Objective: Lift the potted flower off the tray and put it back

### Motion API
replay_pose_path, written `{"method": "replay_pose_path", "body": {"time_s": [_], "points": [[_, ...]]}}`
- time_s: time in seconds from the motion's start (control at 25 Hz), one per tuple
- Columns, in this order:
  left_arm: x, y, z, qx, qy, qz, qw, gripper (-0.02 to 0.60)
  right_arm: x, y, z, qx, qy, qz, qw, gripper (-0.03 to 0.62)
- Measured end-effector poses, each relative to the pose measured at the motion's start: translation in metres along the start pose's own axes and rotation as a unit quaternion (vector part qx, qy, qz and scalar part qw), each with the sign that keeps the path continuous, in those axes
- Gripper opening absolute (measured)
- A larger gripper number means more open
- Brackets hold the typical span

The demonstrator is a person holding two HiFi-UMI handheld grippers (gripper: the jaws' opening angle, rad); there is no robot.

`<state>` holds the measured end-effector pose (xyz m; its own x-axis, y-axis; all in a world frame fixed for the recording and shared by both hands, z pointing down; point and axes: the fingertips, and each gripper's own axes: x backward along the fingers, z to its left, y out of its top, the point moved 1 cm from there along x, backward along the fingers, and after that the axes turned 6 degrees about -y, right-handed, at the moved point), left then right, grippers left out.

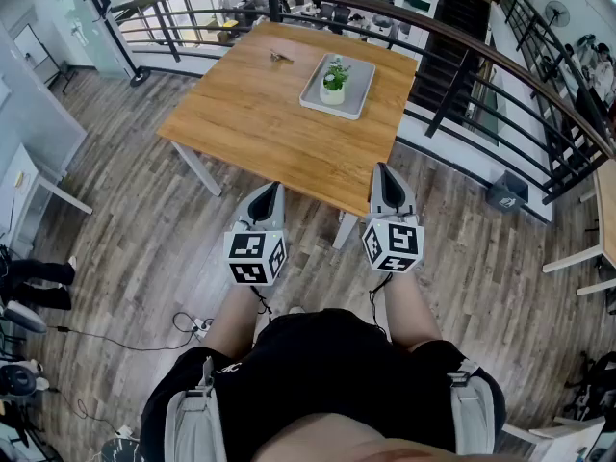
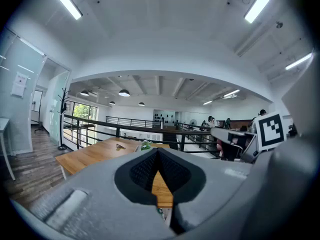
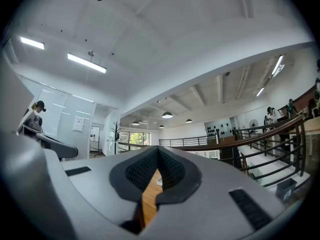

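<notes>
A small potted flower with green leaves and a white pot stands in a pale rectangular tray at the far right part of the wooden table. Both grippers are held short of the table's near edge, well away from the tray. My left gripper is shut with nothing in it, and its closed tips point toward the table, where the flower shows just above them. My right gripper is also shut and holds nothing; between its pads only a strip of tabletop shows.
A small dark object lies on the table left of the tray. A curved black railing runs behind and to the right of the table, with stairs beyond. A cable and plug strip lie on the wooden floor near my feet.
</notes>
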<state>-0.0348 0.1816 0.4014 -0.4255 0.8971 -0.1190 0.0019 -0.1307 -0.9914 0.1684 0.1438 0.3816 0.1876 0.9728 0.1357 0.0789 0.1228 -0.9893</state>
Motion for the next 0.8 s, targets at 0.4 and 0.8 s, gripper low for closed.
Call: {"method": "replay_pose_path", "body": {"time_s": [0.4, 0.8], "points": [[0.012, 0.001, -0.007, 0.002, 0.004, -0.005, 1.0, 0.012, 0.016, 0.0, -0.003, -0.014, -0.002, -0.003, 1.0, -0.003], [0.025, -0.005, 0.002, 0.003, -0.004, -0.006, 1.0, 0.012, 0.024, -0.006, 0.012, 0.007, -0.02, 0.002, 1.0, -0.003]]}}
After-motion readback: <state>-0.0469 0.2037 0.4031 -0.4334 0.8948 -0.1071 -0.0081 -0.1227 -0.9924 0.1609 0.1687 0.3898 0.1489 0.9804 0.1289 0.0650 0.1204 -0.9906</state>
